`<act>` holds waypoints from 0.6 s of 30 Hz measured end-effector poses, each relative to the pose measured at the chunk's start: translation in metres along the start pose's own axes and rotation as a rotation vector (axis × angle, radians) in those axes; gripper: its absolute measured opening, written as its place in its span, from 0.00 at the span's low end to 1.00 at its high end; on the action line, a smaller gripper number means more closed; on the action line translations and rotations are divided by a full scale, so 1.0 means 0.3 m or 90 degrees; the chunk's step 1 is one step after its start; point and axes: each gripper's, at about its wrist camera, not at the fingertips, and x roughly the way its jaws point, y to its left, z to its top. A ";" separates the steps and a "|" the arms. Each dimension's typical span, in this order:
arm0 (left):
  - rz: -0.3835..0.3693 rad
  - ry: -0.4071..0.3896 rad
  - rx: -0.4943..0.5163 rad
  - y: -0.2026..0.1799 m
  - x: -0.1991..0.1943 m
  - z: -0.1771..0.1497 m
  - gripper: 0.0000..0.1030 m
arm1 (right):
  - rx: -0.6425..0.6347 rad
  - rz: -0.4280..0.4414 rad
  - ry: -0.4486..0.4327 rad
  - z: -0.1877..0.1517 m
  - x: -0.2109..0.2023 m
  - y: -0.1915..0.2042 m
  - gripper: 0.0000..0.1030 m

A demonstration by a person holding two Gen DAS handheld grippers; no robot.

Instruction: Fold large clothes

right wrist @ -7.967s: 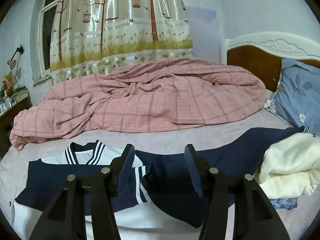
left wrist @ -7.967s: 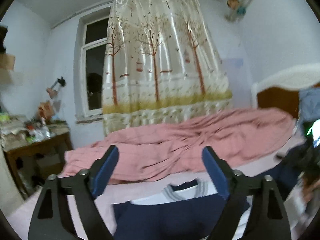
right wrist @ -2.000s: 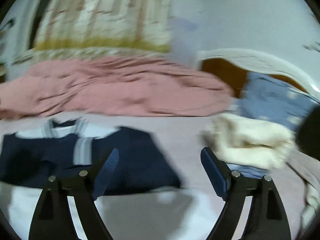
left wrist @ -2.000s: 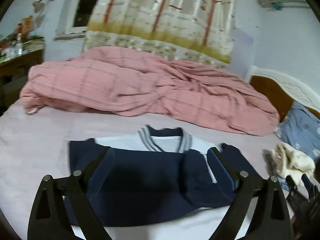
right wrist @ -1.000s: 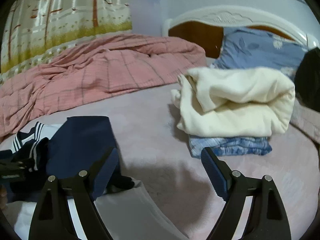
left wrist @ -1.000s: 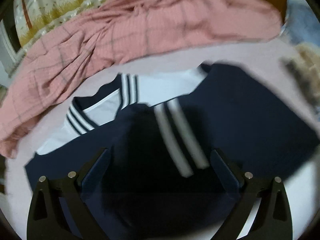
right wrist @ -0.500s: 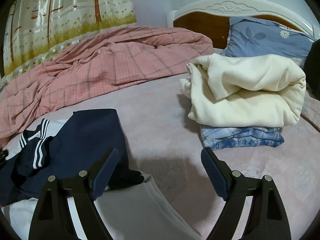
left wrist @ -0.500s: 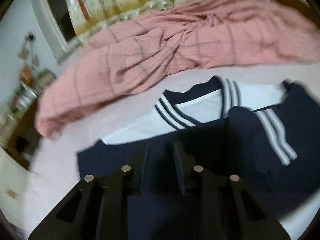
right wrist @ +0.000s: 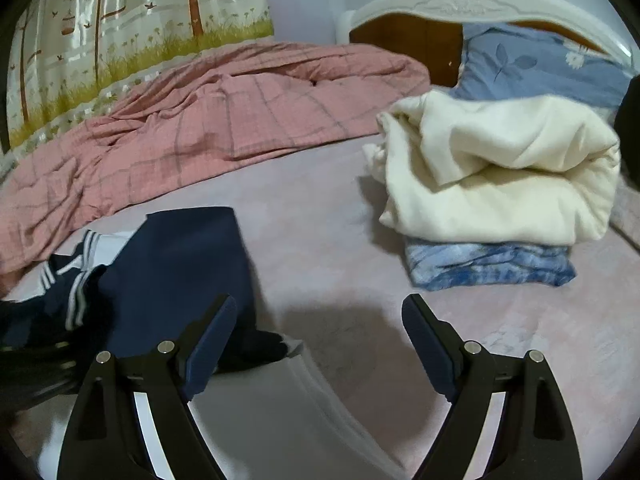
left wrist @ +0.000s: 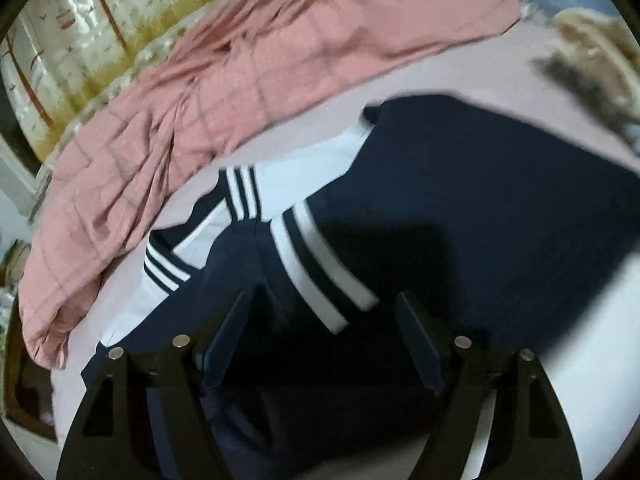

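Note:
A navy and white jacket (left wrist: 480, 200) with striped collar and cuffs lies flat on the bed, its sleeves folded across the chest. My left gripper (left wrist: 322, 296) hovers low over the navy front beside a striped cuff (left wrist: 320, 276). Its jaws are opening, and the cloth lies under them, not pinched by the pads. In the right wrist view the same jacket (right wrist: 180, 264) sits at the lower left. My right gripper (right wrist: 320, 300) stands open over the pink sheet at the jacket's right edge, with nothing between its fingers.
A rumpled pink checked quilt (right wrist: 200, 128) runs along the far side of the bed. A folded cream garment (right wrist: 500, 172) rests on a folded blue one (right wrist: 488, 268) at the right, before a blue pillow (right wrist: 540, 68) and the headboard (right wrist: 460, 4).
My left gripper's jaws, wide a second ago and nearly shut half a second ago, have spread again, and it has swung right over the jacket. The right gripper has hardly moved.

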 end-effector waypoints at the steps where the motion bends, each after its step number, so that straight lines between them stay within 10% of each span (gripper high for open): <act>1: 0.014 0.013 -0.008 0.023 0.034 -0.001 0.62 | 0.003 0.008 0.002 -0.001 0.001 0.002 0.84; 4: 0.038 -0.015 -0.074 0.117 0.038 -0.018 0.10 | -0.011 0.017 0.007 -0.011 0.011 0.028 0.84; 8: 0.106 -0.127 -0.188 0.299 -0.075 -0.067 0.08 | -0.071 0.030 0.029 -0.030 0.037 0.098 0.84; 18: 0.225 -0.111 -0.324 0.680 -0.132 -0.324 0.07 | -0.133 0.057 0.018 -0.057 0.016 0.179 0.84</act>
